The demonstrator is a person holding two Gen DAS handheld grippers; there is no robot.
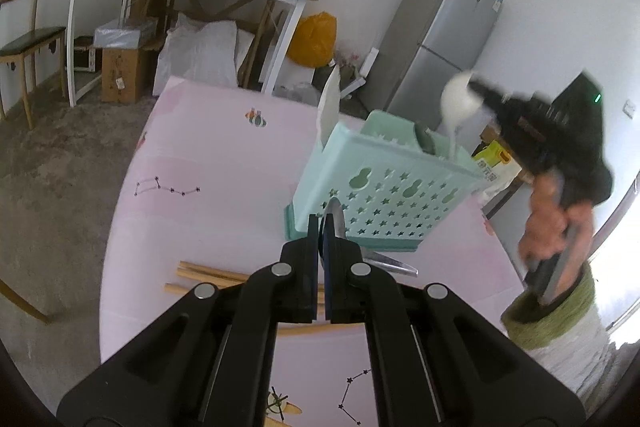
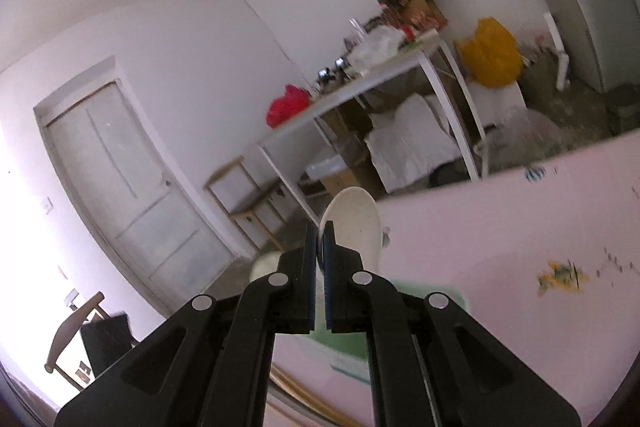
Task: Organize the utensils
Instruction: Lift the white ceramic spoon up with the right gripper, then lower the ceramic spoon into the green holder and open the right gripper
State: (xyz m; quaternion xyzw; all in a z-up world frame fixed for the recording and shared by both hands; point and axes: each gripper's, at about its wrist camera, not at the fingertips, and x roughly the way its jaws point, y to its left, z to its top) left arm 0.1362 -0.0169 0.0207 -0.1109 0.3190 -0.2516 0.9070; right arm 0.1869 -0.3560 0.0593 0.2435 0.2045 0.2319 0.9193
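Left wrist view: nearest me, my left claw point(image 1: 322, 227) was clamped shut on a metal utensil point(image 1: 339, 223), its tip poking up between the pads; I couldn't tell which kind it was. Under the claw, chopsticks point(image 1: 208, 273) and another metal piece point(image 1: 394, 263) lay on the pink bench point(image 1: 208, 155). Just beyond stood the mint caddy point(image 1: 384, 195), a white blade point(image 1: 329, 107) already upright in it. Farther right, my right claw point(image 1: 478, 91) carried a white spoon point(image 1: 458, 103) above the caddy's back compartment, blurred.

In the right wrist view that claw point(image 2: 320, 227) was pinched tight on the spoon point(image 2: 354, 219), bowl forward.

My judgement: to seat it well I needed to tip the spoon handle-down, line it over an open slot, lower before letting go, and keep the left utensil clear of the caddy meanwhile.
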